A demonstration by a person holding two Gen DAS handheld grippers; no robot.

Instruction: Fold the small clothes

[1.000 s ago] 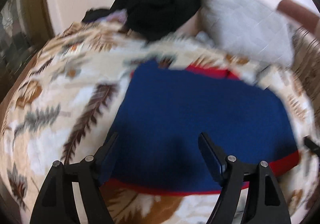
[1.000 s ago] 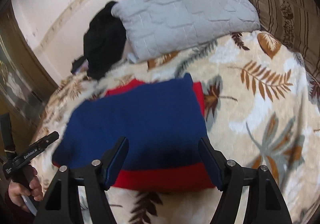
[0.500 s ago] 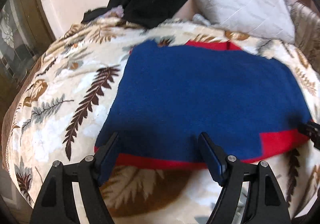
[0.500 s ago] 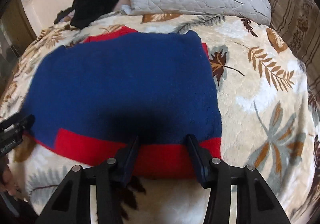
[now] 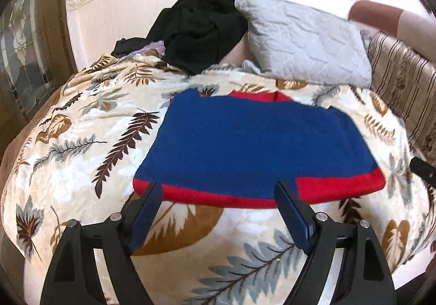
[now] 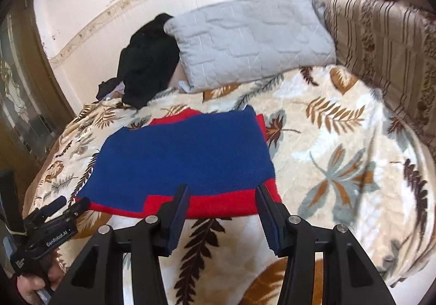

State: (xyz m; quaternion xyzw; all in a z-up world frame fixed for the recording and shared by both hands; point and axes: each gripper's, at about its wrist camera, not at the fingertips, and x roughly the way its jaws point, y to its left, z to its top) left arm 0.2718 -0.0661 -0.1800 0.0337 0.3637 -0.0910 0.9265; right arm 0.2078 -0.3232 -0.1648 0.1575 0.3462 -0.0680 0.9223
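A blue sweater with red hem and red collar lies flat and folded on the leaf-patterned blanket. It also shows in the right wrist view. My left gripper is open and empty, its fingertips just at the sweater's near red hem. My right gripper is open and empty, its fingertips at the red hem near the sweater's right corner. The left gripper also shows at the lower left of the right wrist view, held in a hand.
A grey quilted pillow and a pile of black clothes lie at the head of the bed by the wall. A striped brown cushion stands at the right. A glass-panelled door is at the left.
Both grippers have pulled back from the sweater toward the near bed edge. The right gripper, which was lower over the red hem, has opened wider. The sweater lies still.
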